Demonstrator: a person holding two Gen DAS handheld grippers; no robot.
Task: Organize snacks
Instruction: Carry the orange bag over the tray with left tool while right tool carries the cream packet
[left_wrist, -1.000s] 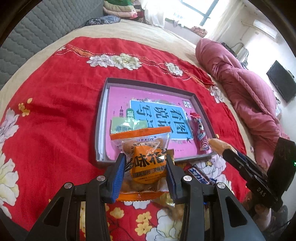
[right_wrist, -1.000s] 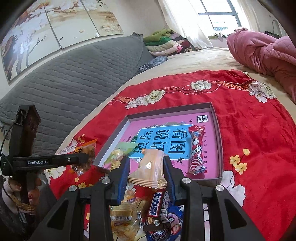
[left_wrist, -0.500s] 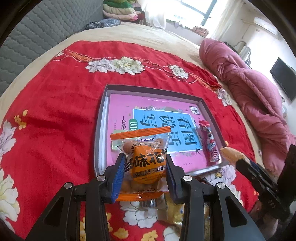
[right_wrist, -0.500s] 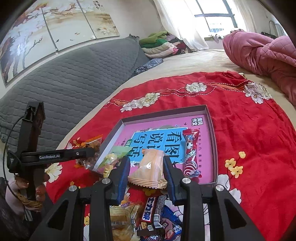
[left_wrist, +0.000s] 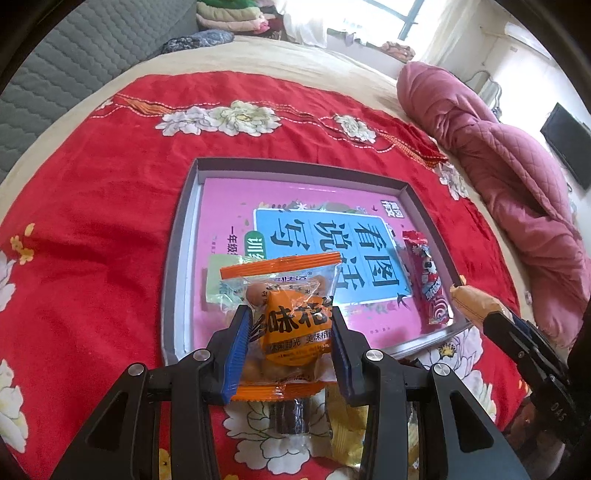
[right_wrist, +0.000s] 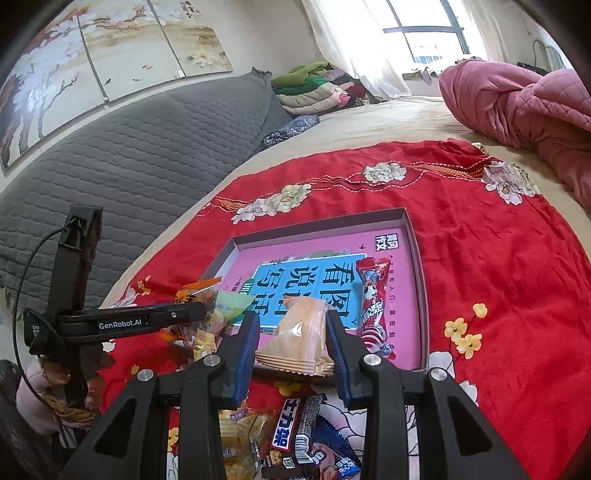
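Bedroom surroundings were seen past both grippers: a grey quilted headboard (right_wrist: 122, 155) far ahead and to the left of the right gripper, and a pink quilt (right_wrist: 517, 99) bunched far ahead on its right. Spread beneath both grippers was a red floral blanket (left_wrist: 96, 229).

On the blanket, just ahead of both grippers, a shallow grey tray (left_wrist: 177, 266) was lying flat, its floor covered by a pink booklet (left_wrist: 229, 218) with a blue panel of Chinese characters. Inside the tray, ahead and to the right of the left gripper, a long red candy wrapper (left_wrist: 426, 277) was laid along the tray's right side.

The left gripper (left_wrist: 291, 332) was closed around an orange-trimmed clear packet of nuts (left_wrist: 291, 317), pinched between its blue pads and held over the tray's near edge. A pale green packet (left_wrist: 218, 280) was partly hidden behind it, inside the tray.

The right gripper (right_wrist: 291, 343) was closed around a tan wafer packet (right_wrist: 299, 336), held above the tray's near edge. In the left wrist view that same packet (left_wrist: 472, 302) was seen to the right, at the tip of the other gripper.

Below the right gripper, loose snacks were piled on the blanket, among them a dark chocolate bar (right_wrist: 291, 435) and a yellowish packet (right_wrist: 240, 439).
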